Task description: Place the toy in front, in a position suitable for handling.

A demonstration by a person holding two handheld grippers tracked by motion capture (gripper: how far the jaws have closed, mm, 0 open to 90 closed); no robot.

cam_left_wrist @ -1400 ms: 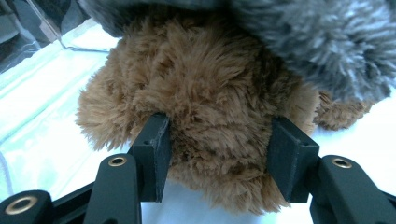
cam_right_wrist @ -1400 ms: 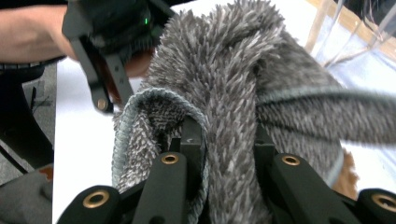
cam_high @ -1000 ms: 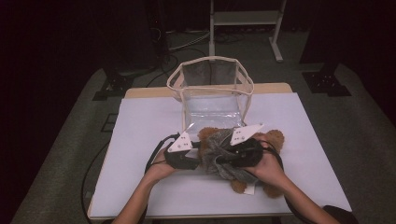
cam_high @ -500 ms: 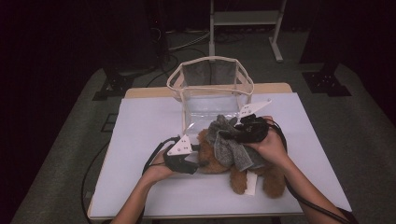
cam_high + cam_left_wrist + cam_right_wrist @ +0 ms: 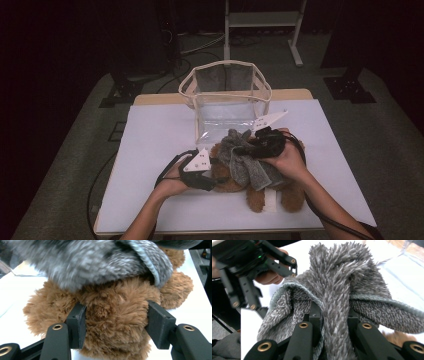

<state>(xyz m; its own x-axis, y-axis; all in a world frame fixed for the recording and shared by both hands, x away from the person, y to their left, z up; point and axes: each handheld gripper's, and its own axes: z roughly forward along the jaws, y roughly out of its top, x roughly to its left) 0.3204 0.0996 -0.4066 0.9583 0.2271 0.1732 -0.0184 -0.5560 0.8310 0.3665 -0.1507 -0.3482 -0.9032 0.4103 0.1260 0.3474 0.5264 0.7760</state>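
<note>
A white table (image 5: 150,150) is seen brightly lit at the centre, with a wooden edge (image 5: 155,98) showing at its far side. Grey carpeted floor (image 5: 75,150) is spread around the table. Beyond the table, a pale metal stand (image 5: 260,22) is set against dark surroundings, and black stand feet (image 5: 350,90) are planted right of the table.

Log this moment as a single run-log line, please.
left gripper: jaws around brown teddy bear | right gripper: shut on grey cloth over bear | clear bag: upright behind
</note>
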